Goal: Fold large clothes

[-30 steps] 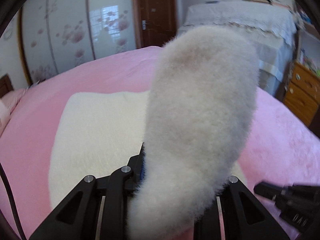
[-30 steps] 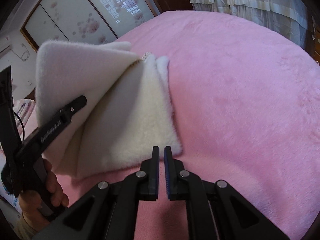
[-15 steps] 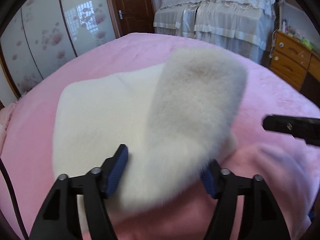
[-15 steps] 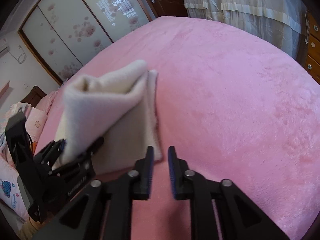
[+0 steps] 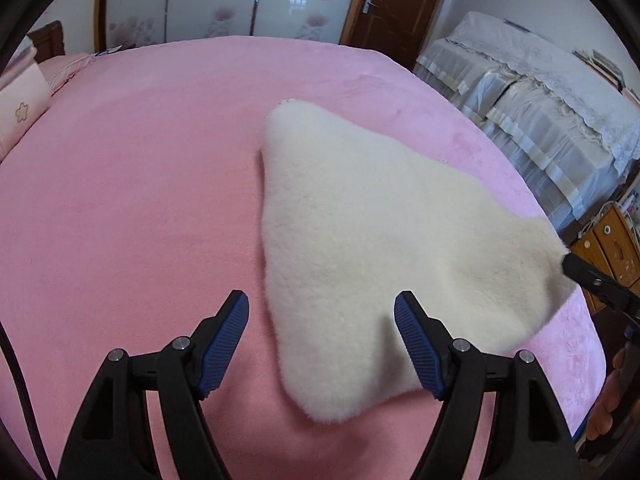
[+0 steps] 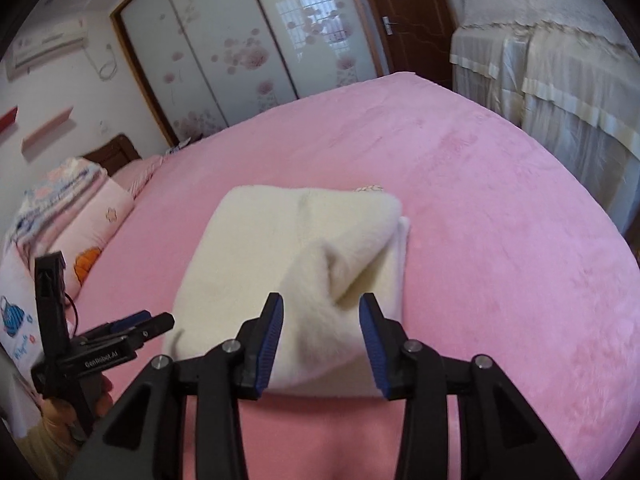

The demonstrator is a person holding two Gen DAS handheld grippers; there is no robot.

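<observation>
Both the left gripper (image 5: pixel 320 312) and right gripper (image 6: pixel 321 312) have jaws opening around the folded white fleece (image 5: pixel 372 216) on the bed (image 5: pixel 132 184), gripping nothing.

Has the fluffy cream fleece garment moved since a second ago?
Yes. The fluffy cream fleece garment, earlier raised in front of the wooden door, now lies low on the pink bedspread.

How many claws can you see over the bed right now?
2: left claw beside the folded cream garment, jaws opening; right claw over its near edge, also opening.
</observation>
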